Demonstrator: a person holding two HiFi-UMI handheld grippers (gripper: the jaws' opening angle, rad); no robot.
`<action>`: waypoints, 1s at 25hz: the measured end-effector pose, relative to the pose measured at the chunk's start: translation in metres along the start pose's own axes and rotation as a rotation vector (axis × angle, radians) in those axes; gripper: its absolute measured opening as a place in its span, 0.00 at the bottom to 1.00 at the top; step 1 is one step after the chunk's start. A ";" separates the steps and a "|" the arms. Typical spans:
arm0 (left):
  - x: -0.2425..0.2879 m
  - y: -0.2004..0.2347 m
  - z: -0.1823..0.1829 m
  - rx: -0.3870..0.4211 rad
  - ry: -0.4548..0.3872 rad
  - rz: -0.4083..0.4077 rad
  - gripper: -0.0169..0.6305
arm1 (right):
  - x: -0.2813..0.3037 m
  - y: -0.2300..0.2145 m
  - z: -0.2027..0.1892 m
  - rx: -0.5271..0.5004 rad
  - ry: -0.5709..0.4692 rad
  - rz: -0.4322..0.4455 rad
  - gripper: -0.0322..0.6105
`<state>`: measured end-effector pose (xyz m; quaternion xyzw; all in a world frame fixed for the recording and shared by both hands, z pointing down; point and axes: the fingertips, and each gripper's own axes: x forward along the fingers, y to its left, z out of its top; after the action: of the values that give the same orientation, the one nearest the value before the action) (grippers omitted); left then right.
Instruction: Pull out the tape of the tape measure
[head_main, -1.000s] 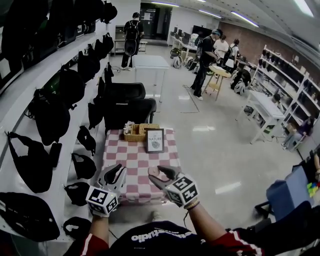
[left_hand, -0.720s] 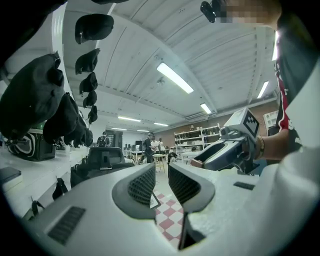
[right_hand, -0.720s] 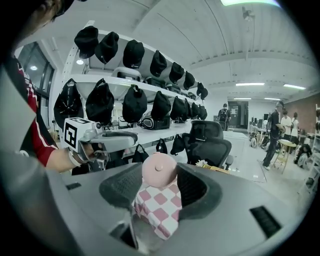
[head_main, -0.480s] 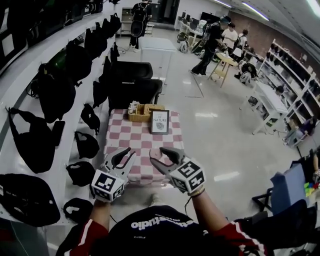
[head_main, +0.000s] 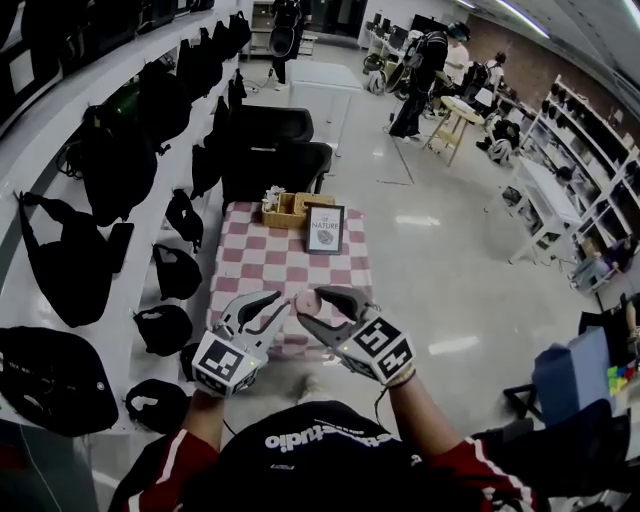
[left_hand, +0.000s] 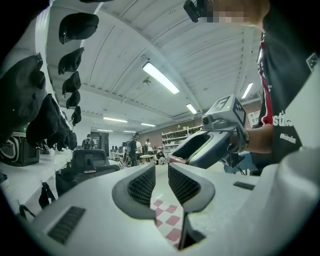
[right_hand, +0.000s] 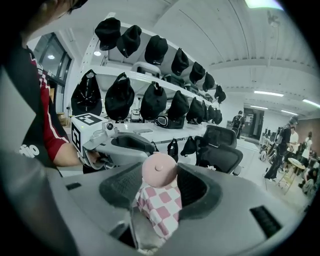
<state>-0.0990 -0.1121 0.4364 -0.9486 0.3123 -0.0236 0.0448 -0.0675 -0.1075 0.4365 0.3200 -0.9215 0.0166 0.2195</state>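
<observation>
Tape measure (right_hand: 159, 169), a smooth round pink disc, is clamped between the ribbed pads (right_hand: 122, 186) of right gripper (right_hand: 160, 176). Left gripper (left_hand: 161, 182) jaws are held slightly apart, empty, over the near edge of the checked table (head_main: 285, 265).

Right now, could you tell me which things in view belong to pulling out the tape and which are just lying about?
Job in hand:
- pink tape measure, gripped by the right gripper
- left gripper, empty, close beside it

Lying about:
- basket
- framed sign
- checked tablecloth
- office chairs
- bags on the shelves
</observation>
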 end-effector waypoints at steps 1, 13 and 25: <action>0.000 -0.004 0.001 0.000 -0.002 -0.011 0.13 | -0.001 0.002 0.000 -0.012 0.003 0.007 0.39; 0.000 -0.015 0.014 -0.033 -0.041 -0.042 0.13 | -0.012 0.009 -0.005 -0.091 0.031 0.051 0.39; -0.007 -0.029 0.013 -0.033 -0.045 -0.140 0.13 | -0.013 0.016 -0.004 -0.102 0.026 0.075 0.39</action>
<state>-0.0867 -0.0834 0.4258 -0.9691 0.2443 -0.0004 0.0345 -0.0665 -0.0868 0.4368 0.2735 -0.9295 -0.0180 0.2469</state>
